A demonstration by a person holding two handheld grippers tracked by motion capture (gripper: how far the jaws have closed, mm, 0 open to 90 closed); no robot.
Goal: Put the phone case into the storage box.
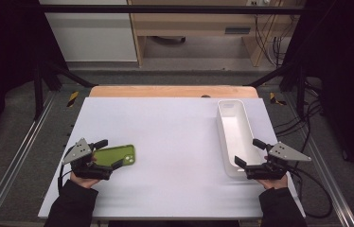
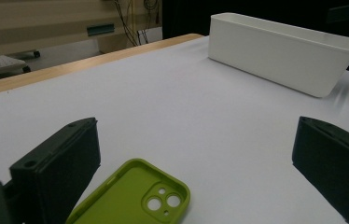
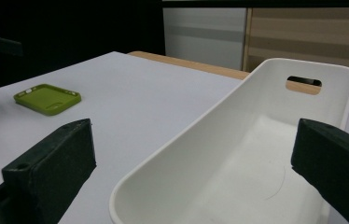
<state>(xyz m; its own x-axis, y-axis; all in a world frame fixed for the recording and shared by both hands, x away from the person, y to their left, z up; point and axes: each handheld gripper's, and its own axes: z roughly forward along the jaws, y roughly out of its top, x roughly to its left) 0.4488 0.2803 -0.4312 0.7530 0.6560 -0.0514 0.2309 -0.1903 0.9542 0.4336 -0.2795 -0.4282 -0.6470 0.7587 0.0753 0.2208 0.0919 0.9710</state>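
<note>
A green phone case [image 1: 118, 154] lies hollow side up on the white table sheet at the near left. My left gripper [image 1: 111, 152] stands open around it, jaws wide, no pad touching it. In the left gripper view the case [image 2: 135, 198] lies low between the jaws of the left gripper [image 2: 196, 135], closer to the left one. A long white bin [image 1: 221, 124] stands empty at the right. My right gripper [image 1: 248, 152] is open astride its near end. In the right gripper view the bin [image 3: 182, 140] runs away between the jaws of the right gripper [image 3: 193, 135], with the case [image 3: 46, 98] far off at the left.
The white sheet [image 1: 175, 127] covers a wooden table whose back edge [image 1: 172, 91] shows beyond it. Metal rails run along both sides of the table. Cables lie on the floor at the right [image 1: 307, 123].
</note>
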